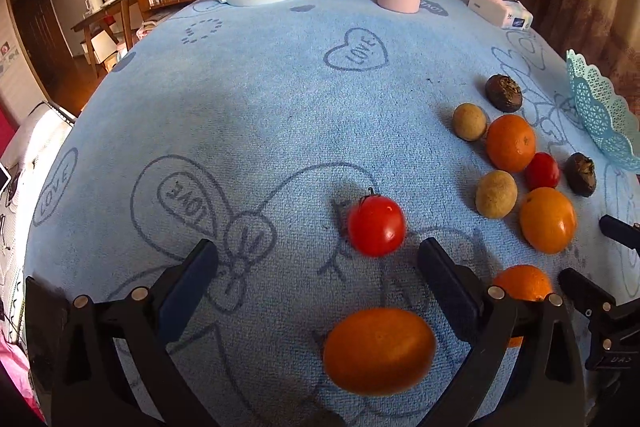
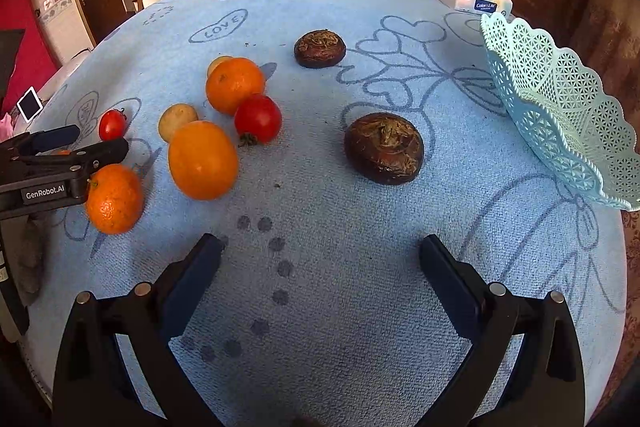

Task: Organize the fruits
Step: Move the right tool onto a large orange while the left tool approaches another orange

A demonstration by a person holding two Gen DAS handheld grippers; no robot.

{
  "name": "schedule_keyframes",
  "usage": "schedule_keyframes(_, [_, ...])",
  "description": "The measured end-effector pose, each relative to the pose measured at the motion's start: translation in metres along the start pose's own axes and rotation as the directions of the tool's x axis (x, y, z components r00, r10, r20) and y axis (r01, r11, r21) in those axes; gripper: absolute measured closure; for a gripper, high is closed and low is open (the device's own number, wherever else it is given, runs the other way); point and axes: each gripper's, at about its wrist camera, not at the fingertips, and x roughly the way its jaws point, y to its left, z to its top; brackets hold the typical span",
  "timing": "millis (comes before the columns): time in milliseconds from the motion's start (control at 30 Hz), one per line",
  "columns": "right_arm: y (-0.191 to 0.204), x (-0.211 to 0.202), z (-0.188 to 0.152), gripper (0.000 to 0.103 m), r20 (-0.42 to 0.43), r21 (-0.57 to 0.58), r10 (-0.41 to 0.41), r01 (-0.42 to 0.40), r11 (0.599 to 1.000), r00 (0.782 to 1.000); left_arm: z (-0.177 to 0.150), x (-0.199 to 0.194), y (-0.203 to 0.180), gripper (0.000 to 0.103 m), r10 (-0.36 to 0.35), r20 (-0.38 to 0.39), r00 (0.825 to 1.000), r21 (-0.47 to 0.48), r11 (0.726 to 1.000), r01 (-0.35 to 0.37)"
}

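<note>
Both the left gripper (image 1: pixel 318 259) and right gripper (image 2: pixel 320 253) spread wide and empty above round orange citrus fruit (image 1: pixel 379 351), with the pale-blue lattice plastic basket (image 2: pixel 560 107) far right.

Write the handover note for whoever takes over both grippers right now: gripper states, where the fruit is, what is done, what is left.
Left gripper: open, empty, low over the cloth, an orange between its fingers.
Right gripper: open, empty, aimed at bare cloth before the near brown fruit.
Fruit: oranges, two tomatoes, two tan round fruits and two brown fruits all lie loose on the blue cloth.
Basket: at the table's right edge; no fruit seen in it.
Done: nothing sorted yet.
Left: all the fruit.
</note>
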Motion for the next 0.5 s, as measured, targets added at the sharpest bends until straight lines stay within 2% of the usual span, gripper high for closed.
schedule_keyframes(133, [-0.002, 0.0, 0.002, 0.002, 0.003, -0.007, 0.016, -0.016, 1.0, 1.0, 0.0, -0.001, 0.001, 0.005, -0.021, 0.007, 1.0, 0.006, 1.0, 0.021])
schedule_keyframes(233, [-0.003, 0.0, 0.004, 0.002, 0.012, 0.003, 0.036, -0.036, 0.999, 0.999, 0.0, -0.008, 0.004, 0.005, -0.067, 0.038, 0.997, -0.006, 0.998, 0.067])
schedule_keyframes(433, [-0.006, -0.001, 0.013, 0.003, 0.032, 0.038, 0.102, -0.103, 0.994, 0.994, -0.004, -0.015, 0.0, 0.015, -0.096, 0.063, 0.993, 0.028, 0.995, 0.094])
schedule_keyframes(500, [-0.006, -0.002, 0.016, 0.008, 0.043, 0.051, 0.138, -0.14, 0.989, 0.989, -0.006, -0.018, 0.001, 0.018, -0.102, 0.066, 0.993, 0.031, 0.995, 0.1])
